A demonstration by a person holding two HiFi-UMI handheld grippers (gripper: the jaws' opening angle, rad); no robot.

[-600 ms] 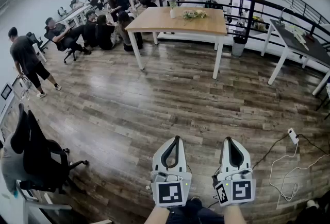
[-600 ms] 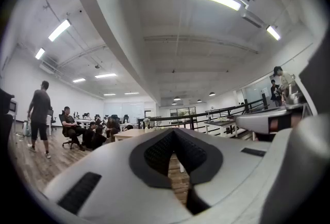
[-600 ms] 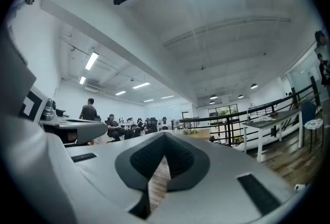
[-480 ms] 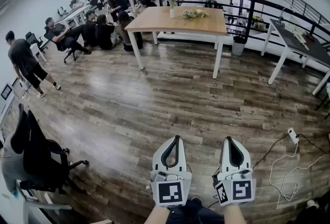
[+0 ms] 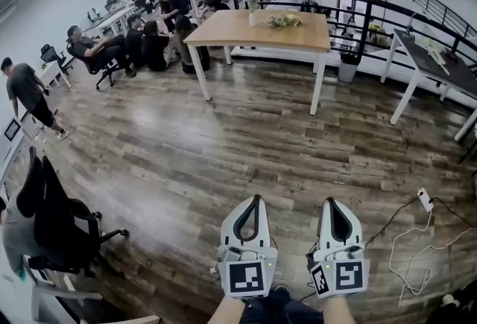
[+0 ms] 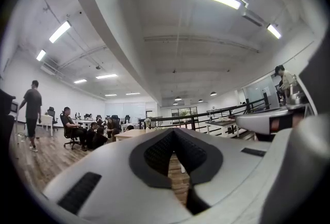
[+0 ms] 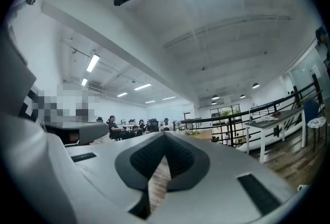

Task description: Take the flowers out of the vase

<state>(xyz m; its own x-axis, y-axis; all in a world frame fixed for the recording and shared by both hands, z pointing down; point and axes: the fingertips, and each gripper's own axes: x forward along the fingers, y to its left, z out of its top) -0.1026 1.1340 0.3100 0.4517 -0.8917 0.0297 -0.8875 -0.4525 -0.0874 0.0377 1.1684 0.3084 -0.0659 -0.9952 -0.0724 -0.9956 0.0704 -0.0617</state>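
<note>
**Head view:** You are holding the left gripper (image 5: 252, 200) and the right gripper (image 5: 333, 202) level, side by side, their cubes showing black square markers. Open plank floor (image 5: 223, 136) is stretching far ahead of the fingertips to the table (image 5: 223, 30). There the white vase (image 5: 253, 18) is standing, with flowers (image 5: 283, 20) lying just beside it.

**Left gripper view:** The jaws are clenching together on nothing.

**Right gripper view:** The jaws are likewise pressing together, empty.
</note>
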